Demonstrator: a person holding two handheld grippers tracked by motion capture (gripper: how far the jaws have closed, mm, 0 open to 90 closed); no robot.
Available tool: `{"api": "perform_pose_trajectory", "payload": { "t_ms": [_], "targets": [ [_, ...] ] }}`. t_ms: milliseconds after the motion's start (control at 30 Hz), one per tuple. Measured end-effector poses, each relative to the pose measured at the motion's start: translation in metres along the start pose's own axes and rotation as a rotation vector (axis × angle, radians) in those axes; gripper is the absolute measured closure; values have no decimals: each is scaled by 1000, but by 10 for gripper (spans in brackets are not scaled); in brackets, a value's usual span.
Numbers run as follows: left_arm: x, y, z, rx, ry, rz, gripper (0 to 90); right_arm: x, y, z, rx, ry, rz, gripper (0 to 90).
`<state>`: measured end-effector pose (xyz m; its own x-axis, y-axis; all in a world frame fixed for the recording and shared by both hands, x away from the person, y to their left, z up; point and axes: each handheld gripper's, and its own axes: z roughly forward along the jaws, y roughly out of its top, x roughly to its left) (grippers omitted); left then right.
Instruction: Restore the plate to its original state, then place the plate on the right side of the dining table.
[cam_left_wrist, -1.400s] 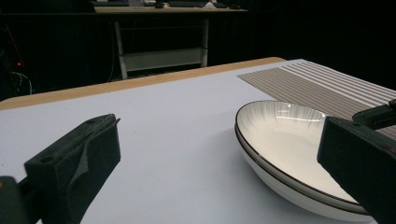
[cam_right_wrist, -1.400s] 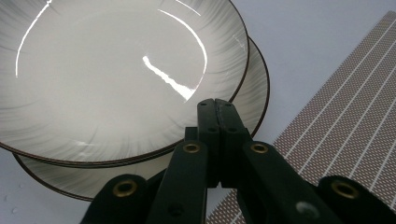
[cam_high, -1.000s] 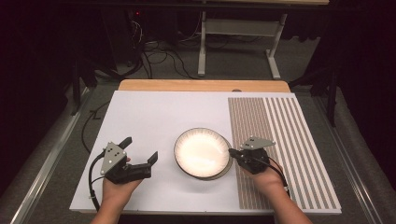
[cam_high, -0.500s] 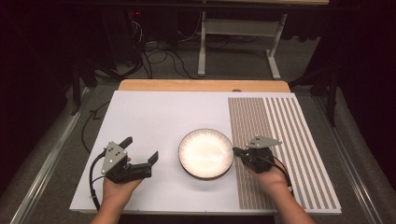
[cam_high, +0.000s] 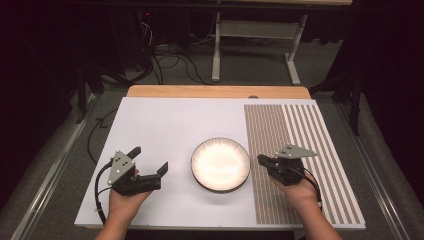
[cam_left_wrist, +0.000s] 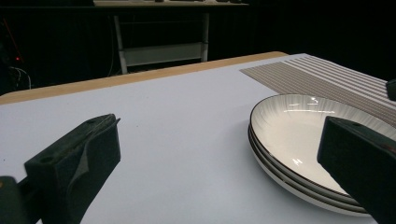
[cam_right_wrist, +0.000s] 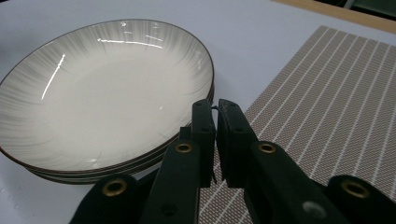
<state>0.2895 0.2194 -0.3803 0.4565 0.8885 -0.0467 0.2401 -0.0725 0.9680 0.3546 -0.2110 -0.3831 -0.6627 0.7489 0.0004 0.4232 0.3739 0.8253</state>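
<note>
A stack of shallow white plates (cam_high: 220, 164) with dark rims sits mid-table on the white board (cam_high: 165, 125). My left gripper (cam_high: 150, 159) rests on the board to the left of the stack, its jaws wide open and empty. In the left gripper view the plates (cam_left_wrist: 303, 126) lie behind the right jaw of the left gripper (cam_left_wrist: 219, 158). My right gripper (cam_high: 260, 159) sits over the striped placemat (cam_high: 300, 150), just right of the stack and apart from it. The right gripper view has the right gripper (cam_right_wrist: 216, 112) with its jaws nearly together, nothing between them, tips beside the plates' (cam_right_wrist: 102, 93) rim.
The brown striped placemat (cam_right_wrist: 336, 93) covers the right part of the board. A wooden table edge (cam_high: 215, 91) runs along the far side. Beyond it stand a metal frame (cam_high: 255, 45) and cables on the floor.
My right gripper has drawn back to the right, off the plates' rim and onto the placemat. The left gripper has stayed still.
</note>
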Motion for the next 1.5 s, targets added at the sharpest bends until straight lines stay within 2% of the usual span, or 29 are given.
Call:
{"api": "perform_pose_trajectory", "payload": {
  "t_ms": [67, 133, 200, 267, 467, 500, 667, 767, 933, 1133, 1200, 1233, 1333, 1500],
  "targets": [
    [2, 0, -1, 3, 4, -4, 2, -3, -1, -6, -21, -8, 8, 841],
    [4, -1, -2, 4, 5, -8, 5, -7, -4, -20, -57, -25, 32, 758],
    [5, -1, -2, 6, 4, -5, 5, -8, -4, -22, -62, -28, 36, 736],
    [7, -1, -3, 11, 0, -6, 6, -10, -7, -30, -84, -42, 34, 659],
    [7, -1, -3, 0, -6, 10, 6, -11, -16, -47, -158, -74, 50, 331],
    [7, -1, -2, 3, -6, 12, 6, -11, -17, -49, -172, -69, 54, 241],
    [5, -2, -1, 16, -18, 27, 2, -9, -20, -52, -206, -87, 55, 4],
    [4, -1, -1, 15, -19, 30, 2, -7, -20, -53, -227, -98, 61, 4],
    [2, 0, 2, 14, -28, 31, 1, -8, -21, -54, -226, -108, 61, 4],
    [-1, 0, 1, 16, -34, 40, 1, -6, -20, -55, -233, -100, 67, 10],
    [-1, 0, 1, 9, -38, 38, 1, -3, -17, -55, -227, -103, 50, 100],
    [-1, 0, 1, 10, -39, 39, 1, -3, -17, -55, -227, -103, 50, 100],
    [0, -1, 1, 13, -42, 36, 2, 0, -15, -53, -211, -107, 38, 214],
    [1, 0, -1, 7, -38, 33, 1, 3, -9, -48, -197, -83, 22, 396]
  ]
}}
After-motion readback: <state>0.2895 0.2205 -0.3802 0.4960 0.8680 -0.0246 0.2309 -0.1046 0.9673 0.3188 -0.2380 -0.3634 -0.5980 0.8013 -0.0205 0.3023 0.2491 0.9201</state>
